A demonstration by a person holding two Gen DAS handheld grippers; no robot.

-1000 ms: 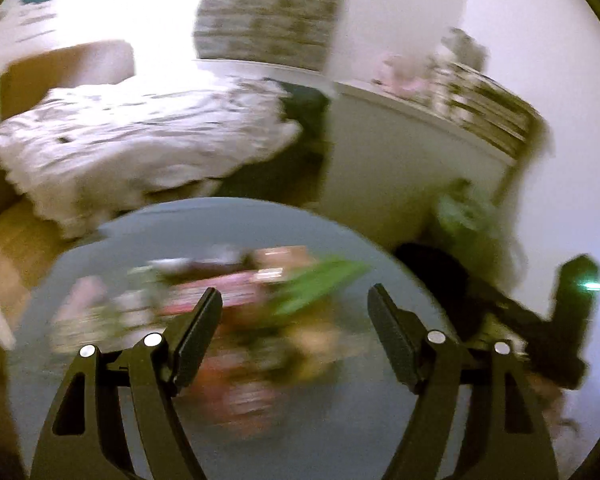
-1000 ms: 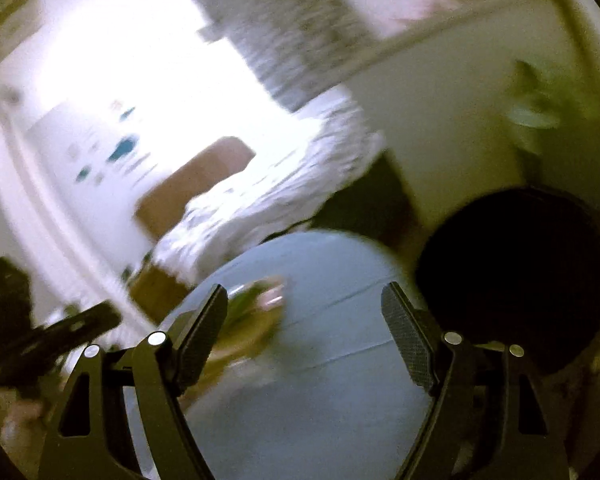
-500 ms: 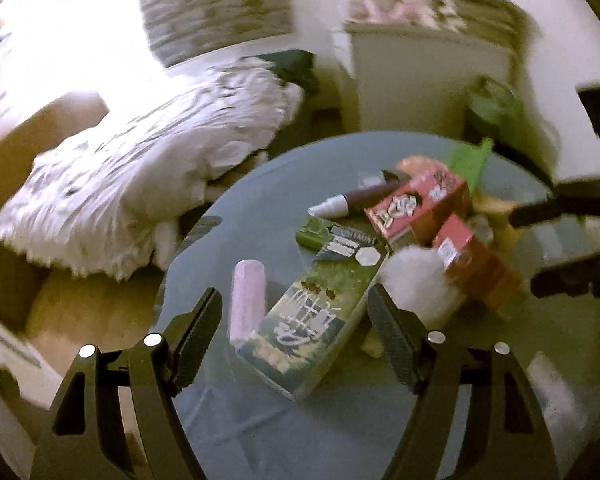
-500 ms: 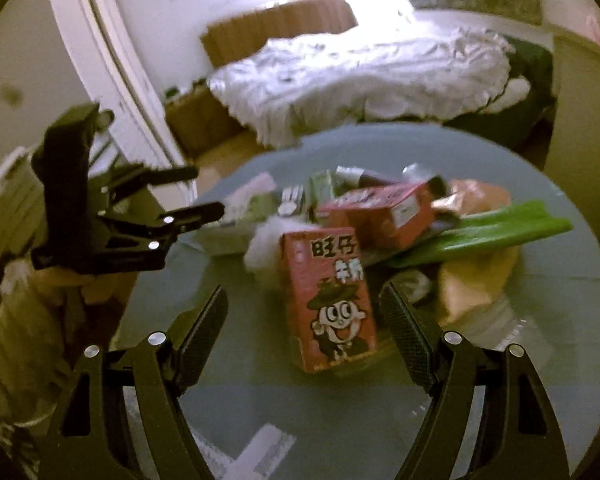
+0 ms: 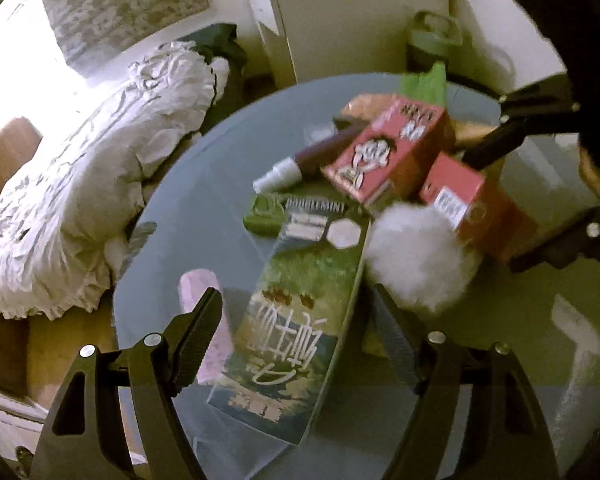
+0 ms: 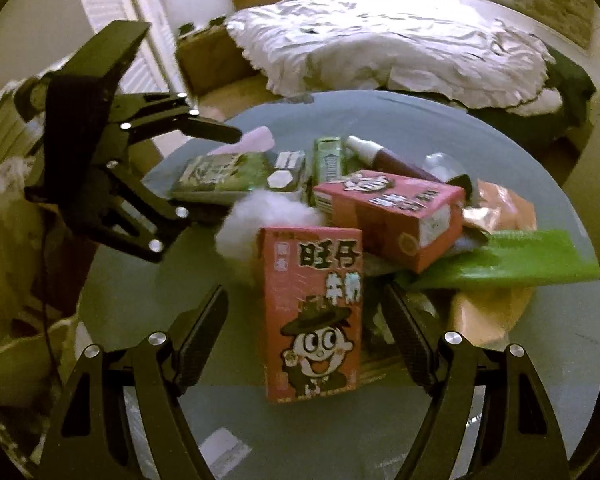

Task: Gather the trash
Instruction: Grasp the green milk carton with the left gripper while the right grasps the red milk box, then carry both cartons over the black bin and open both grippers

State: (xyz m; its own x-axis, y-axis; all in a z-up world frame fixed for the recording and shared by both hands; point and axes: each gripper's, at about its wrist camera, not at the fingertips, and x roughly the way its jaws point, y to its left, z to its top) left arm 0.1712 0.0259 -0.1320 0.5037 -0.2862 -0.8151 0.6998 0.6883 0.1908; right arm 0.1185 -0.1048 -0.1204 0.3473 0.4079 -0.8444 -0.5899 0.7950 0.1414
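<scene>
A pile of trash lies on a round glass table (image 5: 180, 208). My left gripper (image 5: 296, 320) is open, its jaws on either side of a green milk carton (image 5: 296, 320) lying flat. My right gripper (image 6: 304, 320) is open around a red cartoon milk carton (image 6: 312, 312). A second red carton (image 6: 392, 216), a white cotton ball (image 6: 256, 216), a purple tube (image 6: 388, 156), a green wrapper (image 6: 500, 264) and orange wrappers (image 6: 500, 208) lie in the pile. The left gripper also shows in the right wrist view (image 6: 204, 172), around the green carton (image 6: 228, 172).
A pink roll (image 5: 200, 288) lies left of the green carton. A bed with a white duvet (image 6: 380, 40) stands beyond the table. A white cabinet (image 5: 360, 28) and a green bag (image 5: 436, 36) stand at the back. Paper scraps (image 5: 580, 328) lie on the near table.
Both grippers have swung from the room toward the table and moved in close to the pile. The left now straddles the green carton, the right the red carton. Both stay open.
</scene>
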